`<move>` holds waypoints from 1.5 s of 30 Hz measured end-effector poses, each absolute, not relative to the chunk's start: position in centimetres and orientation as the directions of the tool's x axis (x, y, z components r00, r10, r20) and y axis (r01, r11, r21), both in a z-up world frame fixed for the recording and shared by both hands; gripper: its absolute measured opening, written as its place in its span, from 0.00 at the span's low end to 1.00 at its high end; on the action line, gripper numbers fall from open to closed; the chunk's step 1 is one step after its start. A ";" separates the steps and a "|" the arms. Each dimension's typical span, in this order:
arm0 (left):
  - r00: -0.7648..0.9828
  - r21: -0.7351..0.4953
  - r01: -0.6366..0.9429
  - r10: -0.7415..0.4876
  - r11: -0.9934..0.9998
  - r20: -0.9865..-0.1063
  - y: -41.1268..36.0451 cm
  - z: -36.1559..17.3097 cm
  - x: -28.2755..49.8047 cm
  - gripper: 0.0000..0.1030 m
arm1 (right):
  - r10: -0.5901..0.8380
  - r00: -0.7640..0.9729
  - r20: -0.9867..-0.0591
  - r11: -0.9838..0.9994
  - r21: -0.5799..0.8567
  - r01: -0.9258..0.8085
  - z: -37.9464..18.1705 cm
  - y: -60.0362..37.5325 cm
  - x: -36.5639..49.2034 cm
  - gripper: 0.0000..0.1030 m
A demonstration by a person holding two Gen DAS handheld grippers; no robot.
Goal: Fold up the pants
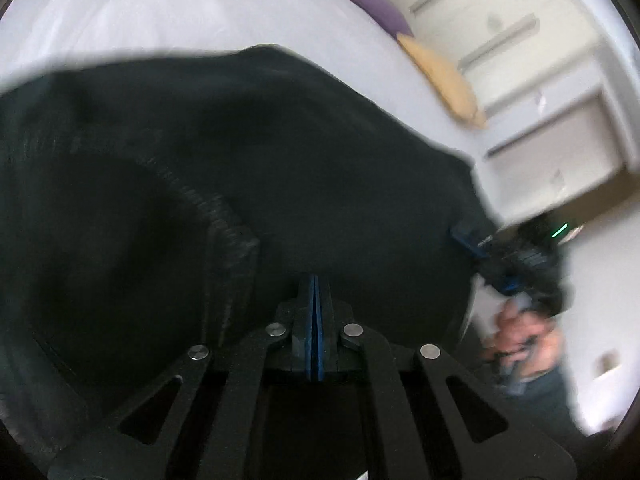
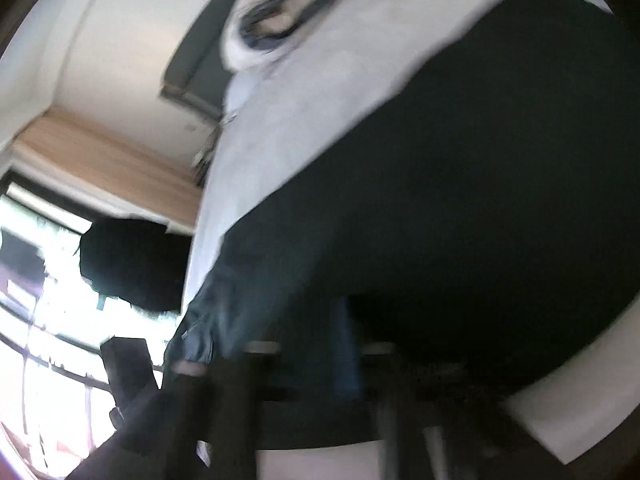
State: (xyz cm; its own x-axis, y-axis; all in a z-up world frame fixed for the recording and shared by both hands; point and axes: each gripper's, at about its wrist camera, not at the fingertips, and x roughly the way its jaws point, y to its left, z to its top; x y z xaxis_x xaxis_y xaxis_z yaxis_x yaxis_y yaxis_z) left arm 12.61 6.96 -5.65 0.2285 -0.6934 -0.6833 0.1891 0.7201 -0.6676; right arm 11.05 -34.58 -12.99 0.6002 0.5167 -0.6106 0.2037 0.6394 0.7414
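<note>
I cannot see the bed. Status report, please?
Left gripper shut on black pants. Right gripper at the pants' edge, blurred. Pants lifted over white bed. Nothing in the way.

The black fabric pants [image 1: 240, 168] lie spread on the white-sheeted bed [image 1: 160, 12]. The left black two-finger gripper [image 1: 315, 284] sits at their near edge, the right black two-finger gripper [image 1: 472, 240] at their right edge. Beyond the pants, a yellow cushion [image 1: 444, 80] and a purple cushion [image 1: 376, 8] lie at the bed's far right side.

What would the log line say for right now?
left gripper: shut on black pants | right gripper: blurred, at pants edge | bed: white
</note>
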 end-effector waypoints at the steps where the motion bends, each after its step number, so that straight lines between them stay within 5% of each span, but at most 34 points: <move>1: 0.245 -0.677 0.157 -0.693 0.719 -0.678 8.5 -5.6 12.5 0.00 | 0.483 0.622 -0.617 0.637 0.734 0.234 -13.8 -36.4 9.6 0.00; 8: 0.345 -0.666 0.041 -0.636 0.745 -0.690 16.7 -3.7 10.0 0.01 | 0.029 0.742 -0.670 0.531 0.639 0.557 -12.5 -52.4 2.1 0.00; 10: 0.394 -0.641 0.026 -0.597 0.767 -0.699 18.4 -2.2 9.6 0.01 | -0.055 0.751 -0.658 0.508 0.629 0.588 -11.9 -54.4 0.7 0.25; 11: 0.411 -0.635 0.032 -0.590 0.771 -0.695 18.7 -1.5 9.5 0.01 | -0.083 0.759 -0.646 0.513 0.625 0.588 -11.1 -54.6 0.1 0.46; 12: 0.421 -0.635 0.039 -0.589 0.771 -0.690 18.7 -0.7 9.8 0.01 | -0.085 0.774 -0.628 0.513 0.638 0.574 -10.6 -54.7 -0.4 0.51; 17: 0.409 -0.658 0.127 -0.644 0.742 -0.647 14.9 1.7 11.3 0.01 | 0.042 0.844 -0.535 0.384 0.788 0.481 -12.7 -53.6 -0.6 0.51; 29: 0.225 -0.711 0.232 -0.748 0.663 -0.624 6.2 -2.6 13.3 0.02 | 0.124 0.831 -0.542 0.238 0.829 0.506 -16.0 -53.3 1.1 0.51; 34: 0.152 -0.714 0.266 -0.760 0.648 -0.632 5.5 -2.5 12.3 0.26 | 0.122 0.841 -0.527 0.229 0.839 0.493 -16.2 -53.3 1.1 0.52; 37: 0.103 -0.761 0.191 -0.784 0.620 -0.613 6.4 -5.8 13.1 0.29 | 0.120 0.842 -0.526 0.240 0.839 0.489 -16.1 -53.1 1.2 0.51; 40: 0.096 -0.784 0.148 -0.797 0.603 -0.596 7.3 -7.6 13.3 0.19 | 0.117 0.847 -0.519 0.244 0.841 0.482 -16.1 -53.6 1.4 0.41; 42: 0.095 -0.787 0.141 -0.799 0.601 -0.593 7.9 -8.0 13.2 0.16 | 0.120 0.845 -0.521 0.241 0.841 0.484 -16.3 -54.1 1.8 0.21; 45: 0.103 -0.777 0.148 -0.791 0.612 -0.603 9.5 -8.2 12.8 0.15 | 0.129 0.848 -0.514 0.239 0.846 0.477 -16.6 -54.2 1.9 0.13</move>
